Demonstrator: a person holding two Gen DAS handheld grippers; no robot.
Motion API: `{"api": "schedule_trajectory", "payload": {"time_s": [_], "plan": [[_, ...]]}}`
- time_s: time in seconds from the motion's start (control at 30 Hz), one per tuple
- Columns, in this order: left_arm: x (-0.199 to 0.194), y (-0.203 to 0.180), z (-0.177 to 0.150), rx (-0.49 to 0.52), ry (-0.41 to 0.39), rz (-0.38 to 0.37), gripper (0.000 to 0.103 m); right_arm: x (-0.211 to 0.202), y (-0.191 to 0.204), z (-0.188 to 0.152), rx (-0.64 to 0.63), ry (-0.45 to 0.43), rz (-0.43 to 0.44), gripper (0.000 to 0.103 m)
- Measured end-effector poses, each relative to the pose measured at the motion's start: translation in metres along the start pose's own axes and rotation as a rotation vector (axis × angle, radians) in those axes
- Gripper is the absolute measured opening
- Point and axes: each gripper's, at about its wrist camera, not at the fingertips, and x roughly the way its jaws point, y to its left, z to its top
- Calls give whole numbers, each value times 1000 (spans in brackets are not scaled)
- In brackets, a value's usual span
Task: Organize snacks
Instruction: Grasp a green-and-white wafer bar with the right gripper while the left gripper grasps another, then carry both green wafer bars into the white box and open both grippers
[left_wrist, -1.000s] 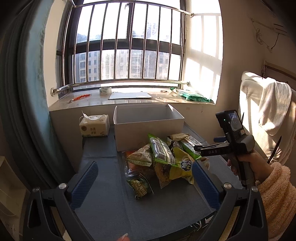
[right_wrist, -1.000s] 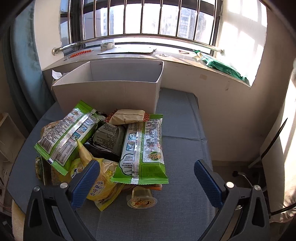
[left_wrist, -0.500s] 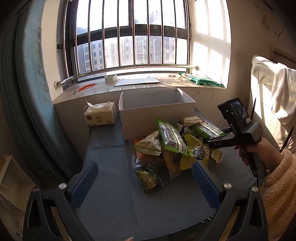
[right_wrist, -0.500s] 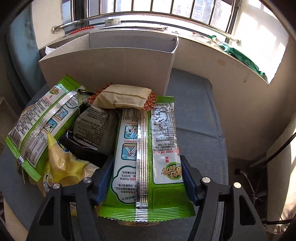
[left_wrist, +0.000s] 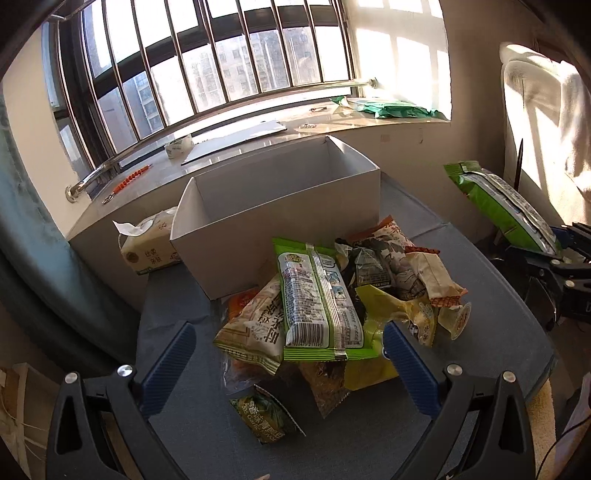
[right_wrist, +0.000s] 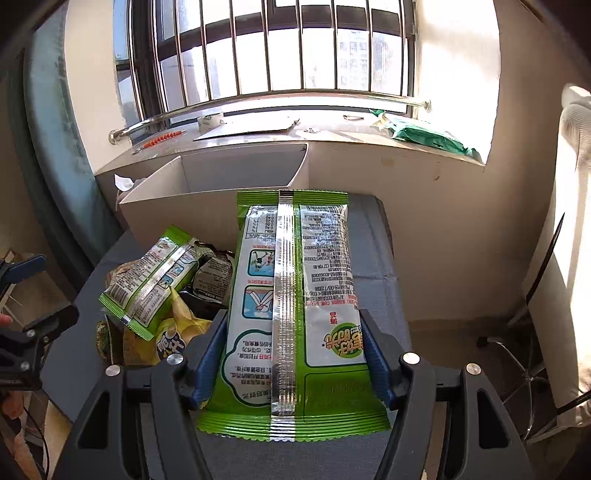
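Note:
My right gripper (right_wrist: 293, 354) is shut on a green and white snack pack (right_wrist: 295, 291) and holds it lifted above the table, in front of the grey open box (right_wrist: 221, 192). The pack (left_wrist: 506, 203) also shows raised at the right in the left wrist view. My left gripper (left_wrist: 288, 365) is open and empty, just above the near side of the snack pile (left_wrist: 321, 295). The pile holds a second green pack (left_wrist: 316, 291), a yellow bag (left_wrist: 391, 321) and a jelly cup (left_wrist: 458, 319). The box (left_wrist: 280, 199) stands empty behind the pile.
A tissue pack (left_wrist: 147, 243) lies left of the box. The windowsill (left_wrist: 258, 136) behind holds tape, a cardboard sheet and a green bag (left_wrist: 395, 109). A chair with a white cloth (left_wrist: 546, 122) stands to the right. The grey table top's (left_wrist: 207, 435) edge is close at the right.
My right gripper has closed on the green pack and lifted it off the pile. My left gripper has moved forward and lower, closer to the pile.

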Motion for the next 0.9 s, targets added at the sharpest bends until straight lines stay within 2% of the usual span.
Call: {"api": "schedule_trajectory", "payload": {"time_s": [0.13,0.27,0.37,0.47,0.53,0.57,0.63,0.67,0.77,0.9], "plan": [[53,-22,27,97,104,68,103,-23,0,-17,9,-30,16,71],[93,-26,45,101,189,100,103,-37,0,-32,32,-50,46,71],[122,-32,49,157,252,132,103,-37,-4,-40,52,-40,46,71],[134,-28,47,154,290,150,101,-31,-4,-44,58,-20,55,71],[132,-27,41,180,280,177,95,-31,-4,-48,52,-20,53,71],[131,-26,37,190,284,168,84,-32,-4,-52,50,-19,55,71],[130,-22,30,178,301,116,76,-29,-3,-53,52,-15,60,71],[125,-19,29,161,283,98,73,-27,-2,-52,51,-11,64,71],[105,-3,28,92,223,27,71,-24,3,-54,35,-7,69,71],[67,31,27,-61,109,-106,69,-20,8,-53,30,-6,82,71]]}}
